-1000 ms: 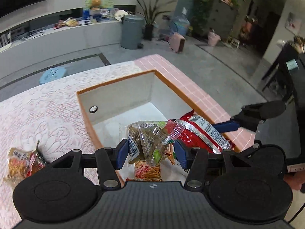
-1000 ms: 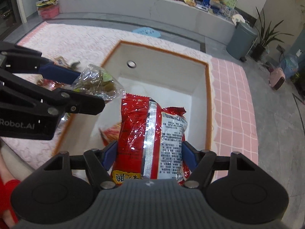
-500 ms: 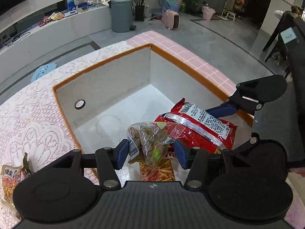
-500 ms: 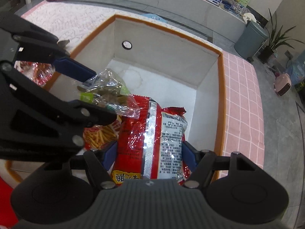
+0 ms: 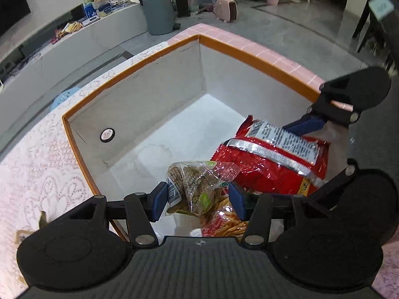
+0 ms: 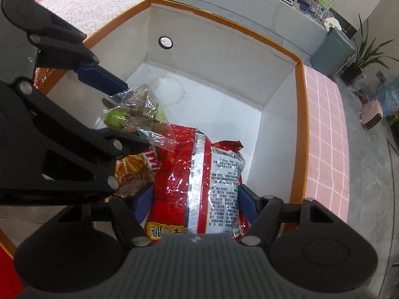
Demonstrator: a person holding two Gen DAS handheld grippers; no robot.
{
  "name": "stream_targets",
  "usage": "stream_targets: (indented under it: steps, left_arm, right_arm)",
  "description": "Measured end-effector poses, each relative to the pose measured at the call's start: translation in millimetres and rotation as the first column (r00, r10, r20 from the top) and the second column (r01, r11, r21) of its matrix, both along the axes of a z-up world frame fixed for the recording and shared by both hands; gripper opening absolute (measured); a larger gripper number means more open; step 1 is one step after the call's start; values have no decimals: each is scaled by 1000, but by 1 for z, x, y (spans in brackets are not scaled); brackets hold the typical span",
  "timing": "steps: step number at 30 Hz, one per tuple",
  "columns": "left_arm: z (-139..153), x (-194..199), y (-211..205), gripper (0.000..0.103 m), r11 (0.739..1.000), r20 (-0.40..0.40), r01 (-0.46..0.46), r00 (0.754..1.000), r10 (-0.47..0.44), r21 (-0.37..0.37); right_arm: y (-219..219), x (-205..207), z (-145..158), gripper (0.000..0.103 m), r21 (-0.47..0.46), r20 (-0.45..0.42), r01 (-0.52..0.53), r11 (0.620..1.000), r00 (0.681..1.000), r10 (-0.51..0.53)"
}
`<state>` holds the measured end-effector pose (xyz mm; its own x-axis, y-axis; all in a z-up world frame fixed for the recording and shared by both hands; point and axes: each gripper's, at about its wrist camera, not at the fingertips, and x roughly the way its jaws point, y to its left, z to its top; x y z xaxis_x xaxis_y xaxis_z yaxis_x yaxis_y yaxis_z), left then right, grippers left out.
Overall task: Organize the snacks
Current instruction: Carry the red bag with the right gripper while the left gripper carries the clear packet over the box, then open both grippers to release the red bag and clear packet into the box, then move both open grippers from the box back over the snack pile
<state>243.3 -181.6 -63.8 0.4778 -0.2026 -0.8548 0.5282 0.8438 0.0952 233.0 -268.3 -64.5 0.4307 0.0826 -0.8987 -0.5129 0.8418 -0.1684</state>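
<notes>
My left gripper [image 5: 197,200] is shut on a clear packet of brown snacks [image 5: 192,186] and holds it inside the white box with an orange rim [image 5: 154,62]. My right gripper [image 6: 195,200] is shut on a red foil snack bag [image 6: 199,174], also low inside the box [image 6: 224,22]. The two bags touch. The red bag shows in the left wrist view [image 5: 271,159], the clear packet in the right wrist view [image 6: 134,109]. A bag of orange sticks [image 5: 224,221] lies on the box floor below both.
The box stands on a pink lace cloth [image 5: 37,164]. Another snack packet [image 5: 25,234] lies on the cloth at the left. The far half of the box floor [image 6: 219,104] is bare. A grey bin [image 5: 158,12] stands beyond on the floor.
Both grippers have moved forward and down into the box with their bags. The box walls now fill both views.
</notes>
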Motion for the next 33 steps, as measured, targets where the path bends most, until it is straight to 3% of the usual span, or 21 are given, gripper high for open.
stream_targets:
  steps: [5,9,13,23,33]
  left_arm:
    - [0,0,-2,68,1000,2,0,1000,0,25]
    - [3,-2,-2,76,1000,23,-3,1000,2,25]
    - [10,-4,0,78,1000,28,-11,1000,10,17]
    - [35,-18,18,78,998,38,-53,998,54,-20]
    - [64,-41,55,78,991,57,-112,992,116,-70]
  right_arm:
    - [3,-12,2,71,-18,-8,-5,1000,1000,5]
    - [5,-14,8,77,-22,1,-3,1000,1000,3]
    - [9,-19,12,83,-33,-6,-14,999,1000,14]
    - [16,-33,30,86,-84,-16,16,996,1000,-17]
    - [30,-52,65,88,-18,16,46,999,999,-46]
